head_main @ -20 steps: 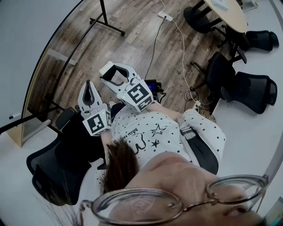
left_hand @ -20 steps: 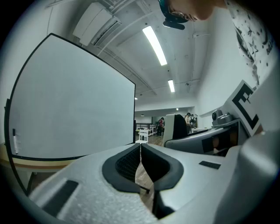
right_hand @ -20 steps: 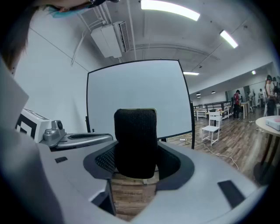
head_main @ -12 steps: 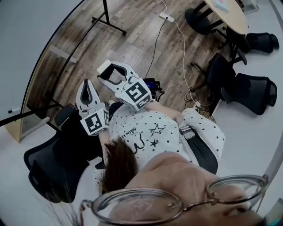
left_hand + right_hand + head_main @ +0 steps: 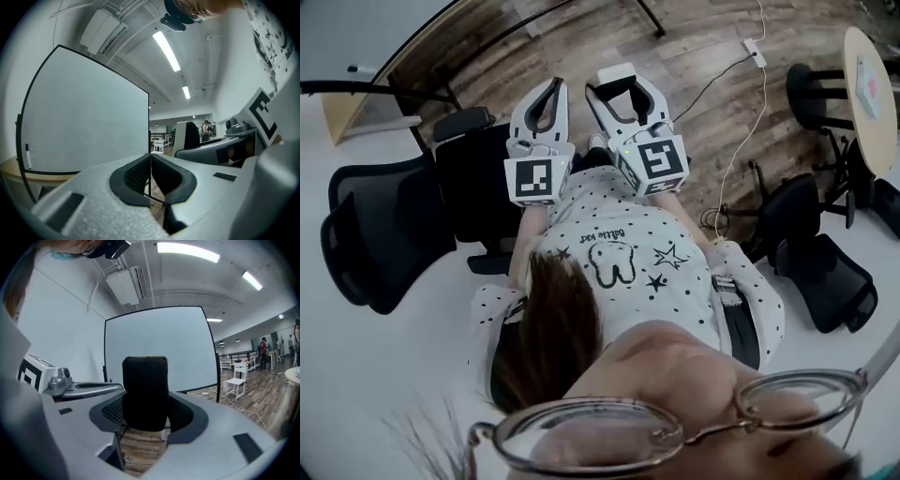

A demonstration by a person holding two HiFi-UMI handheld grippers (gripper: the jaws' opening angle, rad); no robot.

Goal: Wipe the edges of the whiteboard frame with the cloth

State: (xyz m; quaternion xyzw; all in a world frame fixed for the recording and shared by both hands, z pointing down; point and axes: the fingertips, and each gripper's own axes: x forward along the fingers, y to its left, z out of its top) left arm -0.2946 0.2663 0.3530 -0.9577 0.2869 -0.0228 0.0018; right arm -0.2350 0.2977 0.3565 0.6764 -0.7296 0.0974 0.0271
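No cloth shows in any view. The whiteboard point(image 5: 159, 348), white with a thin black frame, stands upright ahead of both grippers; in the left gripper view the whiteboard point(image 5: 84, 117) fills the left half, and its right frame edge lines up with the jaws. In the head view the left gripper point(image 5: 553, 84) and right gripper point(image 5: 617, 80) are held side by side in front of the person's chest. The left gripper point(image 5: 150, 161) is shut with nothing in it. The right gripper point(image 5: 147, 408) is open and empty.
A black mesh office chair point(image 5: 389, 216) stands at the person's left, and its back point(image 5: 145, 390) shows between the right jaws. A wooden ledge point(image 5: 14, 171) under the board holds a marker point(image 5: 28, 155). More chairs point(image 5: 825, 272), a round table point(image 5: 872, 84) and a floor cable point(image 5: 741, 112) lie to the right.
The head view has swung round, so the black chair now sits at the left. Both grippers have come closer together and point straight up the picture. Their jaws look unchanged.
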